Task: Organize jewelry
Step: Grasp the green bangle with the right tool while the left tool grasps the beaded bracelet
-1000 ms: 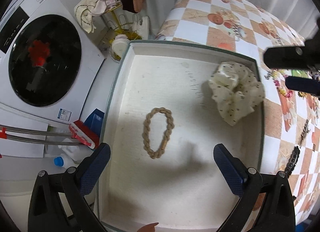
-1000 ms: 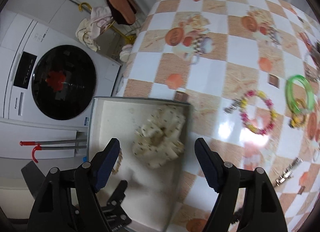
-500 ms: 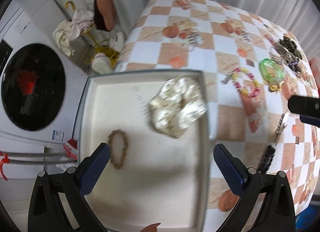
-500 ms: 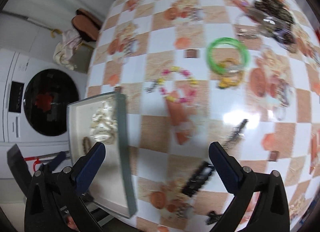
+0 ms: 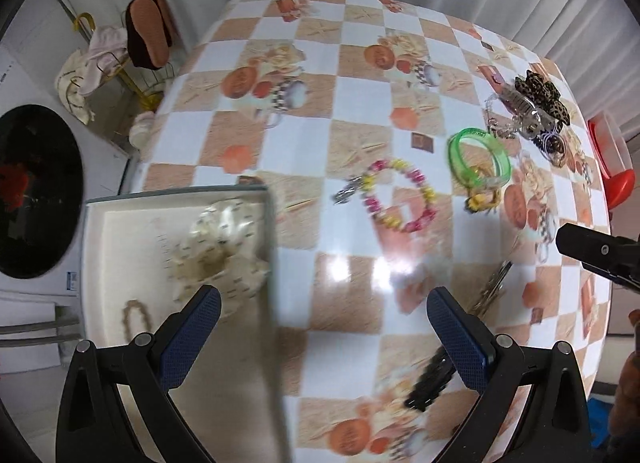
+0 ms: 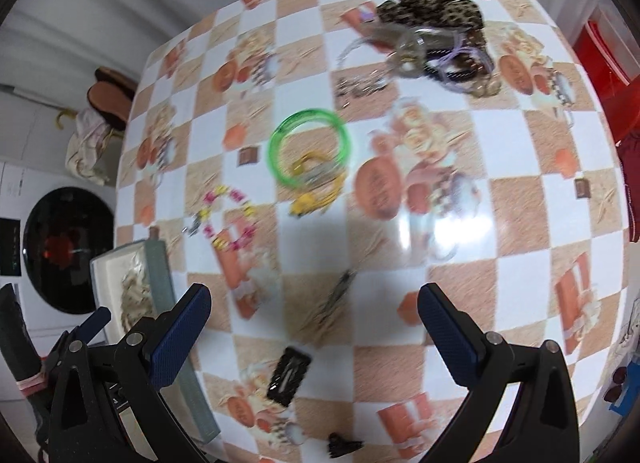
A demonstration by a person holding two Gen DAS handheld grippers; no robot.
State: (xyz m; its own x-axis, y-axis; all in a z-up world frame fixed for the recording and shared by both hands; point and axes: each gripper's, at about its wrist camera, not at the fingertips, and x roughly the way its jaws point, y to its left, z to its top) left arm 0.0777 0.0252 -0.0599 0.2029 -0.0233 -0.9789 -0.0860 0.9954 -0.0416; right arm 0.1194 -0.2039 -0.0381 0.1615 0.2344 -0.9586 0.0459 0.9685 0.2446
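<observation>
Two grippers hang over the checkered tabletop [image 5: 360, 135], and we hold nothing in either. Our left gripper [image 5: 324, 327] has its fingers [image 5: 192, 331] spread wide above the tray's right edge; our right gripper [image 6: 316, 327] is equally wide, its fingers [image 6: 448, 331] bare, over the middle of the tabletop.

The shallow cream tray [image 5: 120, 223] sits at the left edge of the tabletop. Inside it we see a cream dotted scrunchie [image 5: 224, 247] against the right wall and a braided tan hair tie [image 5: 134, 319] nearer the left gripper, apart from the scrunchie.

The remaining jewelry lies loose on the tabletop, outside the tray. A pink-and-yellow beaded bracelet [image 6: 232, 219] lies near the tray's far corner, a green bangle [image 6: 310, 147] beyond it with a yellow piece [image 6: 316, 191] touching its near rim. A black hair clip [image 6: 290, 381] lies between the right gripper's fingers, and a slim metallic clip [image 6: 338, 295] just beyond it. At the far side a leopard-print scrunchie [image 6: 432, 11] sits in a tangle with clear and purple pieces too blurred for us to sort out.
</observation>
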